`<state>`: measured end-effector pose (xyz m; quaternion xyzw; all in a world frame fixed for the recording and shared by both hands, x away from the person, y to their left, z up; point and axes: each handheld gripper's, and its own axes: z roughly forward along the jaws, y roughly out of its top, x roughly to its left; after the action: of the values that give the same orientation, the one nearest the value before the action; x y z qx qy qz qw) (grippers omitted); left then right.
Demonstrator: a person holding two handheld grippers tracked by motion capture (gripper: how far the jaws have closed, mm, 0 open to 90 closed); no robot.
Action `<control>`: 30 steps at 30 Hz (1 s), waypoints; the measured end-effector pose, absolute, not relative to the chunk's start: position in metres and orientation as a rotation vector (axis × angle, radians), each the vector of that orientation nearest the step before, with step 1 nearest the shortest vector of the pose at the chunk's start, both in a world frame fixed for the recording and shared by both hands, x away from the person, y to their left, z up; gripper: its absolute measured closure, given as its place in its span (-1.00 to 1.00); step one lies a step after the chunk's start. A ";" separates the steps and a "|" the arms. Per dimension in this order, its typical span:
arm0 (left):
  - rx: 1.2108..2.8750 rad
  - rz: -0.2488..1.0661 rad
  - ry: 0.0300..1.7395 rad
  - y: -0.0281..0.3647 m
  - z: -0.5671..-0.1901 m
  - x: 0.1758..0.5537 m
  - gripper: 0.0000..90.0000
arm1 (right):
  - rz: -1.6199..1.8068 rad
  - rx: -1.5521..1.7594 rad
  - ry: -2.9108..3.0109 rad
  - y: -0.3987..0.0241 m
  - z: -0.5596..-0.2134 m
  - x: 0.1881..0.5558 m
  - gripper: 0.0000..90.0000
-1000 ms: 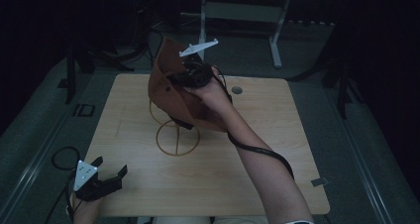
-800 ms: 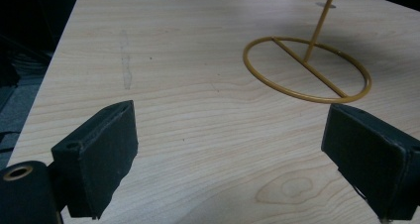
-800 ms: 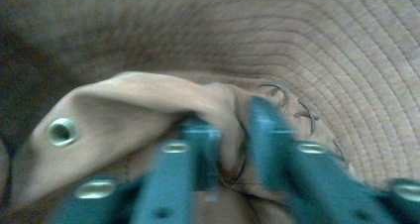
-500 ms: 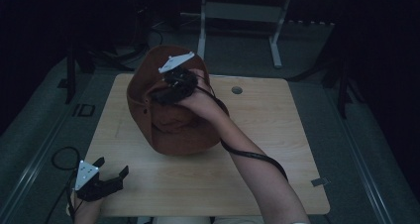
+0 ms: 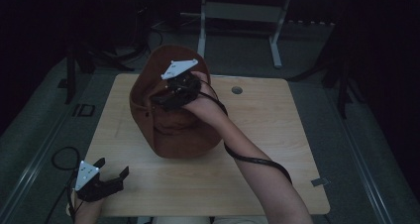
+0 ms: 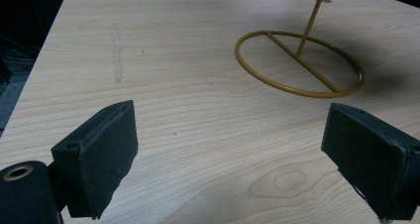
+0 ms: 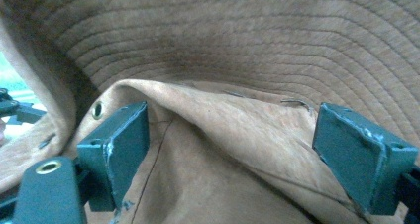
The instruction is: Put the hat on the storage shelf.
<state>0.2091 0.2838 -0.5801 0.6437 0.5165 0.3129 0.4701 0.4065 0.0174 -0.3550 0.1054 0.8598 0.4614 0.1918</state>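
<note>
Pale wood-grain tabletop (image 5: 277,149) carries a brown suede hat (image 5: 173,130), brim stitched in rings, draped over a gold wire stand (image 6: 299,63) with a round base. Above its crown the right gripper (image 5: 166,97) has just spread its fingers (image 7: 116,144), released. Near the front corner, the left gripper (image 5: 113,173) rests, fingers (image 6: 99,154) apart.

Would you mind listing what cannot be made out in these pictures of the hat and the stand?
- High view: the brown hat covers the wire stand, so how it sits on the stand is hidden.
- Left gripper view: the stand's rod is cut off by the top edge; its base ring shows.
- Right gripper view: the open right gripper sits close to the hat's folds, with the table hidden behind them.
- High view: the person's left hand is cut off by the bottom edge.
</note>
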 end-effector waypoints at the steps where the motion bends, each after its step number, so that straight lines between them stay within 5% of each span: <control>1: 1.576 0.766 1.268 0.284 -0.580 0.209 -0.82 | 1.312 0.301 2.418 0.014 -0.354 0.406 -0.68; 30: 1.582 0.767 1.270 0.283 -0.581 0.210 -0.82 | 1.441 0.447 2.367 -0.103 -0.377 0.389 -0.69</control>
<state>0.2096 0.2825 -0.5807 0.6449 0.5176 0.3125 0.4675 0.3893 -0.1029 -0.3766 0.1570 0.8315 0.5061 0.1666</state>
